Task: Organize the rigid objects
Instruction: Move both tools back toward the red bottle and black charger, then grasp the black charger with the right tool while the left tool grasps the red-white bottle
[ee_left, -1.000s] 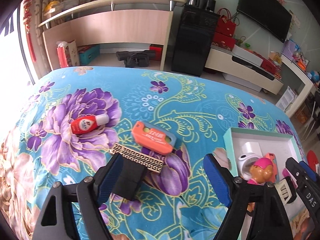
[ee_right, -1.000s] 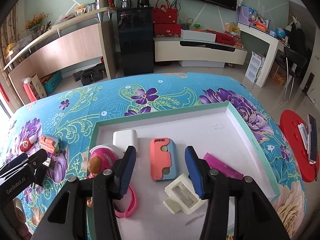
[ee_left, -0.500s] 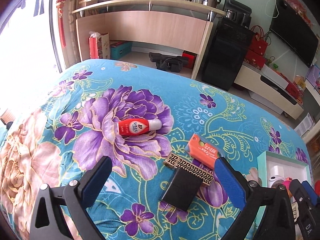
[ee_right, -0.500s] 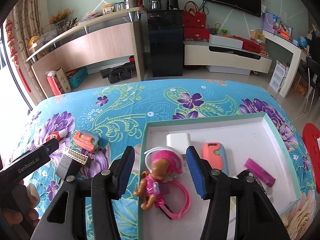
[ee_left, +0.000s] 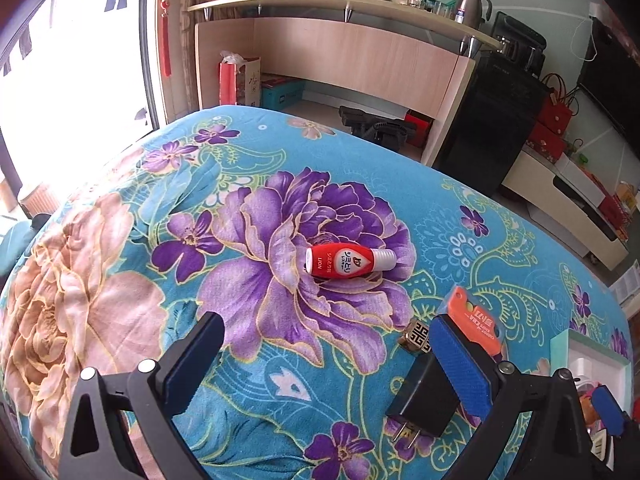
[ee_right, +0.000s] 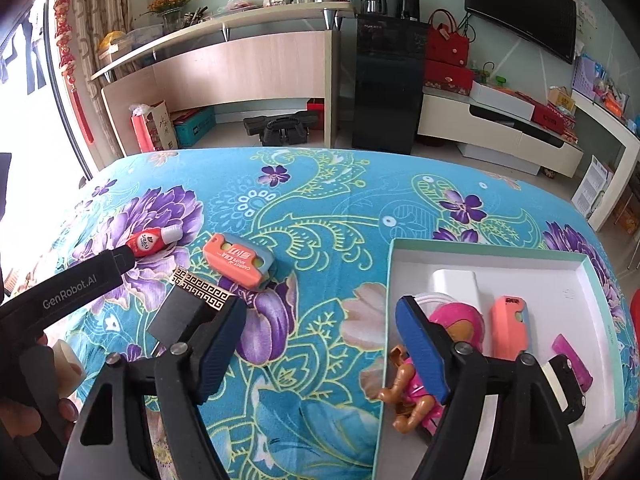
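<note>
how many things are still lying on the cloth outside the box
4: red bottle, orange cutter, gold-patterned piece, black plug, all left of the box.

A second ago the left tongs (ee_left: 328, 364) stood narrower, one pad touching the black plug (ee_left: 424, 396); now they gape wide over bare cloth, the plug lying outside the right pad, and their view has swung left to centre the red bottle (ee_left: 348, 262). The right tongs (ee_right: 324, 354) were narrow over the tray (ee_right: 600, 360) by the pink case (ee_right: 510, 326); they have slid left, jaws opening, nothing between them, straddling the tray's left rim beside the doll (ee_right: 416, 396).
</note>
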